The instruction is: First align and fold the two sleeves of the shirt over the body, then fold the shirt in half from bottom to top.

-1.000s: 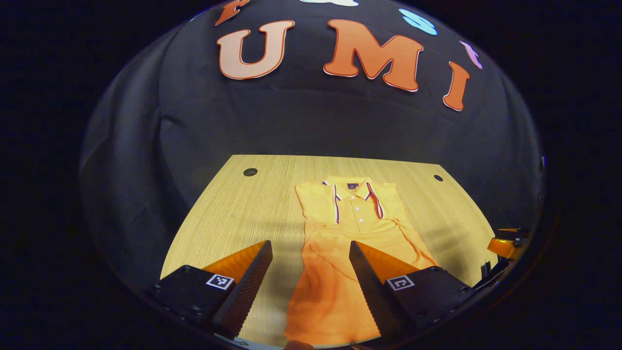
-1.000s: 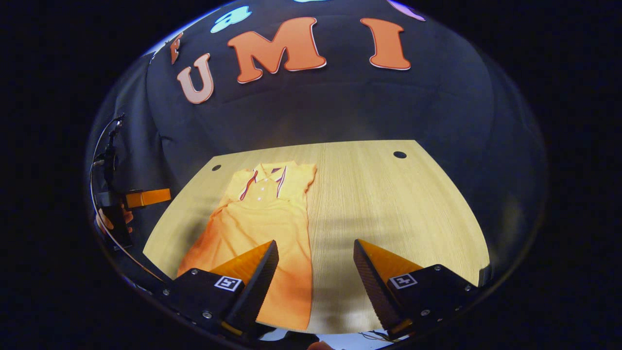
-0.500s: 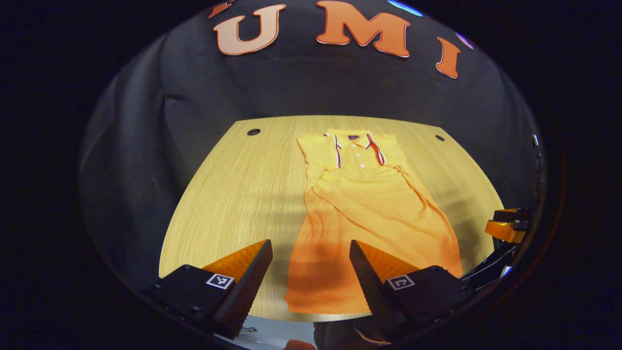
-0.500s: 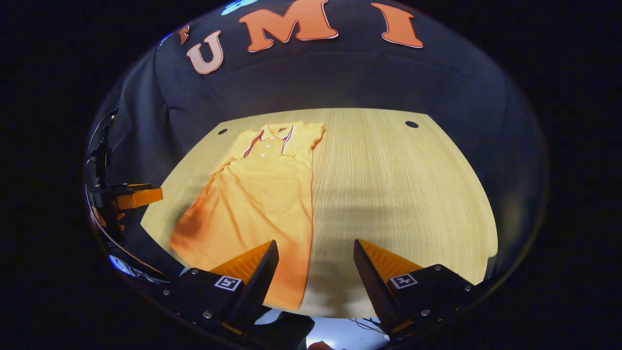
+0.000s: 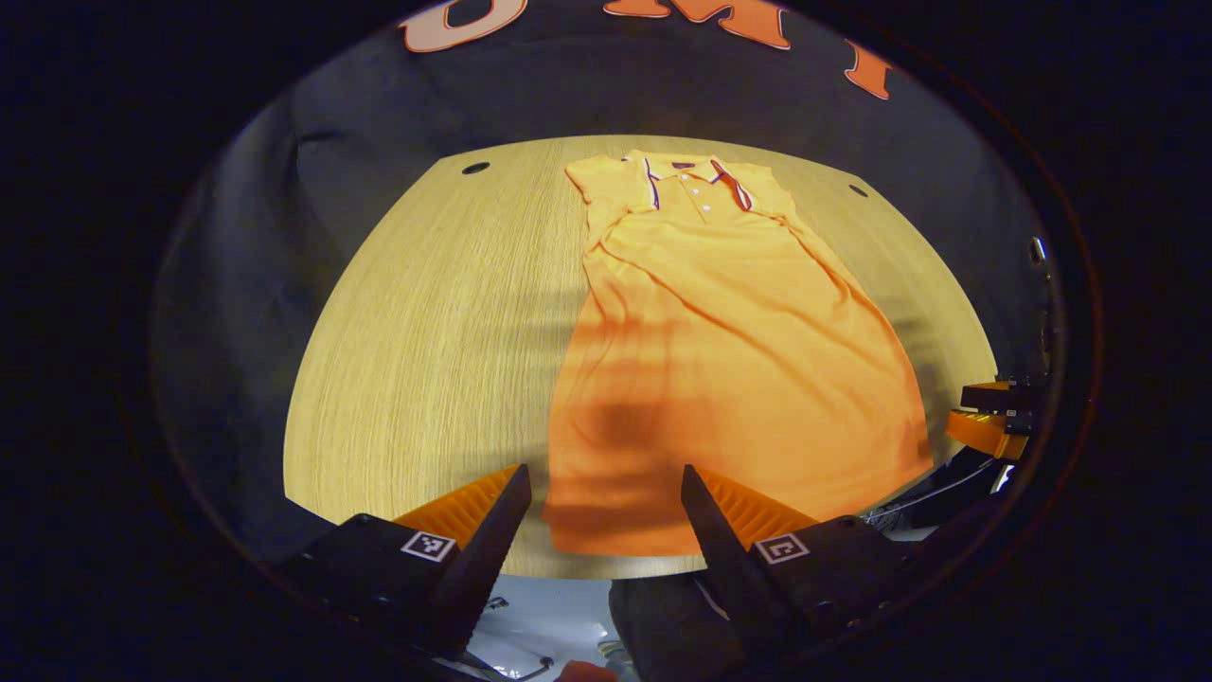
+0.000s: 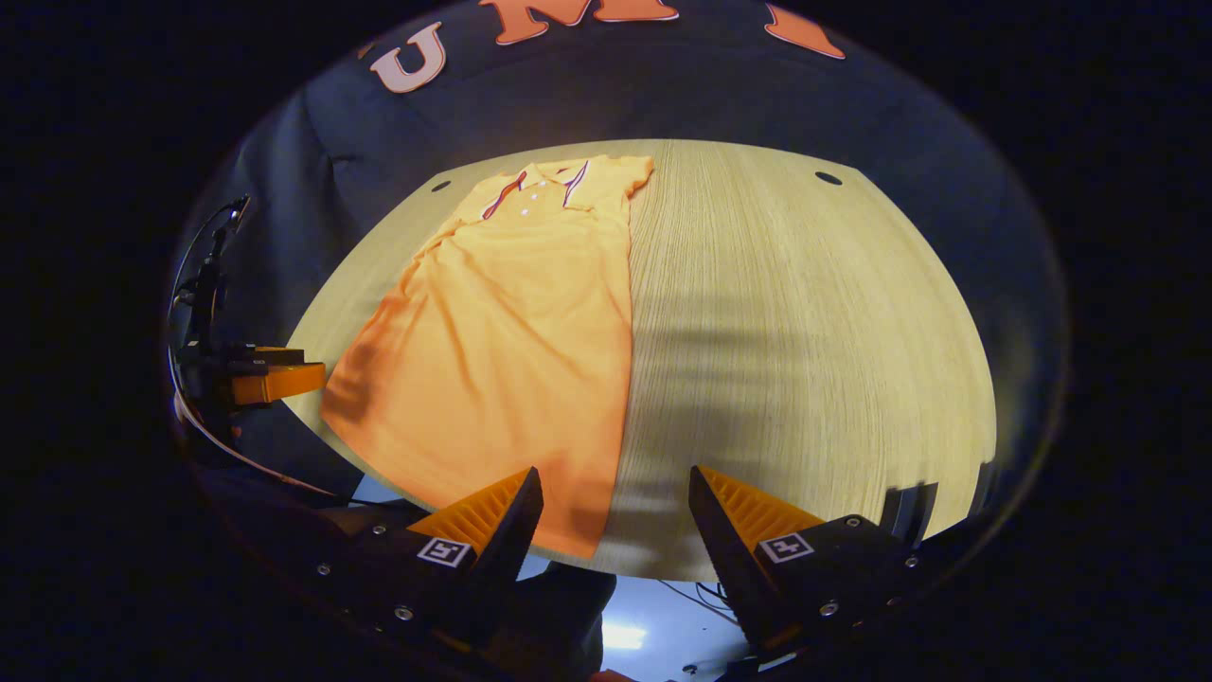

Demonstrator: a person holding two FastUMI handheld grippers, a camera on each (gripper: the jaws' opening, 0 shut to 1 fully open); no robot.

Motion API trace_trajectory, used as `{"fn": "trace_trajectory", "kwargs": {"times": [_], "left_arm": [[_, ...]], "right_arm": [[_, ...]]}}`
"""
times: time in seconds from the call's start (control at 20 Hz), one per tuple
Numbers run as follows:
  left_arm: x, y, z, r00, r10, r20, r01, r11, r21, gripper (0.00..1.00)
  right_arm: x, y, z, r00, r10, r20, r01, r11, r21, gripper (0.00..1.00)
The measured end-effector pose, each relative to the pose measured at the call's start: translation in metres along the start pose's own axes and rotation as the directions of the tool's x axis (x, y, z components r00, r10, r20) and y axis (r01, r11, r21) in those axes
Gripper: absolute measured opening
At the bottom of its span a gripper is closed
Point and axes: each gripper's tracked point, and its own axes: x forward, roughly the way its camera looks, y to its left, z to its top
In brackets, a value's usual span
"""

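The wooden table [image 5: 417,332] is spreading out under both of my grippers, its near edge lying just ahead of my fingertips. On it the orange shirt [image 5: 729,350] is lying flat and face up, its collar pointing toward the far edge and its hem reaching the near edge. Both sleeves are sitting folded in over the body, so the shirt is showing as one long panel that widens toward the hem. In the right gripper view the same shirt [image 6: 511,332] is lying on the left part of the table [image 6: 805,332], with bare wood to its right.

I am holding my left gripper [image 5: 601,497] released, fingers spread wide and grasping nothing, hovering above the hem's left part near the table's edge. My right gripper [image 6: 615,502] is likewise spread and gripping nothing, hanging over the near edge just beside the hem's right corner.

Two small dark holes [image 5: 475,168] are sitting near the far corners of the table.
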Motion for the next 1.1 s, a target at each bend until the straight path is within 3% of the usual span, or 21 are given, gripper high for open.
{"fn": "trace_trajectory", "kwargs": {"times": [0.15,0.2,0.25,0.4,0.7,0.75,0.8,0.85,0.9,1.0,1.1], "left_arm": [[0.013,0.000,-0.015,0.998,0.005,-0.055,-0.005,1.000,0.014,0.99],[0.016,0.000,-0.019,0.997,0.007,-0.070,-0.006,1.000,0.020,0.99],[0.018,-0.001,-0.023,0.996,0.004,-0.085,-0.002,1.000,0.023,0.99],[0.020,-0.006,-0.038,0.991,-0.011,-0.134,0.013,1.000,0.014,0.99],[0.029,-0.008,-0.043,0.986,-0.025,-0.163,0.025,1.000,0.002,0.98],[0.031,-0.008,-0.042,0.986,-0.025,-0.163,0.025,1.000,-0.002,0.99],[0.031,-0.009,-0.036,0.987,-0.031,-0.158,0.031,1.000,0.000,0.92],[0.033,-0.010,-0.032,0.988,-0.039,-0.147,0.040,0.999,0.003,0.69],[0.036,-0.011,-0.025,0.992,-0.043,-0.115,0.041,0.999,-0.017,0.46],[0.038,-0.012,-0.025,0.990,-0.060,-0.125,0.056,0.998,-0.032,0.06],[0.036,-0.010,-0.014,0.992,-0.078,-0.100,0.074,0.996,-0.040,0.06]], "right_arm": [[0.006,0.004,-0.021,0.998,0.000,-0.058,-0.002,1.000,-0.028,0.95],[0.008,0.006,-0.026,0.997,0.005,-0.077,-0.007,1.000,-0.031,0.89],[0.009,0.009,-0.028,0.996,0.014,-0.090,-0.016,0.999,-0.031,0.95],[0.012,0.015,-0.033,0.992,0.027,-0.125,-0.032,0.999,-0.041,0.94],[0.018,0.030,-0.040,0.985,0.024,-0.169,-0.041,0.994,-0.100,0.74],[0.018,0.038,-0.040,0.984,0.042,-0.173,-0.060,0.994,-0.095,0.58],[0.020,0.037,-0.036,0.986,0.037,-0.161,-0.050,0.995,-0.082,0.53],[0.023,0.037,-0.035,0.986,0.042,-0.164,-0.051,0.997,-0.055,0.27],[0.021,0.046,-0.035,0.982,0.088,-0.167,-0.094,0.995,-0.025,0.11],[0.023,0.052,-0.028,0.979,0.137,-0.151,-0.131,0.990,0.051,0.10],[0.024,0.058,-0.021,0.973,0.180,-0.142,-0.167,0.981,0.098,0.09]]}}
